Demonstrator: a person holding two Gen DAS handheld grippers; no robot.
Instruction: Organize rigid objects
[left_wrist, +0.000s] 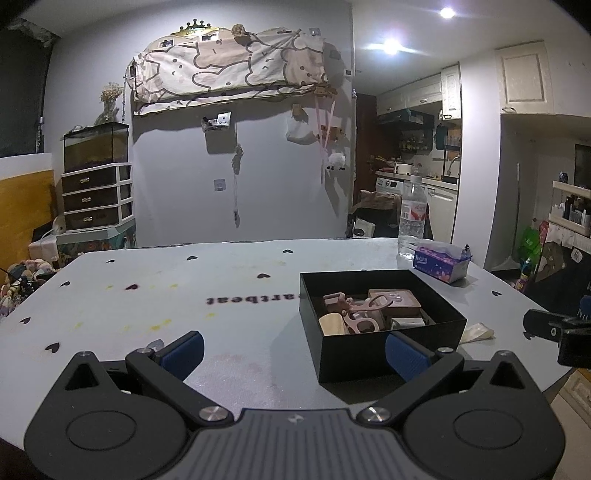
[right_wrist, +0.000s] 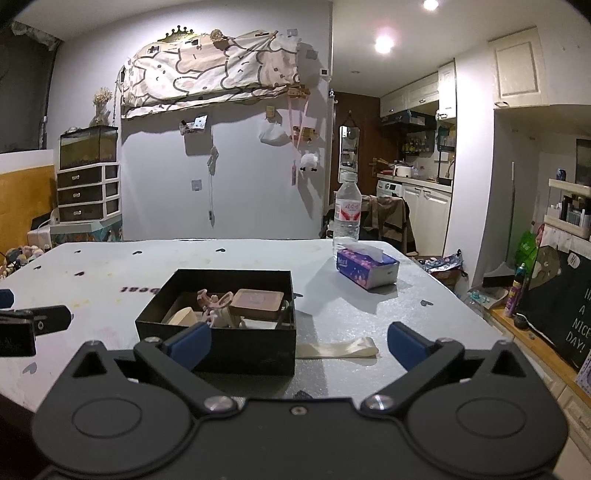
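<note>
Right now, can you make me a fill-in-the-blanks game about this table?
1. The hair clip lies inside the black ____.
2. The tissue pack sits right in front of the water ____.
3. The pale ribbon lies on the table, ____ the box.
4. Both the left gripper and the right gripper are ____.

Missing words: box; bottle; outside; open

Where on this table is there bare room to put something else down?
The wide stretch left of the black box, around the printed word, is bare. The far right corner holds a water bottle and tissue pack; a pale strip lies right of the box.
</note>
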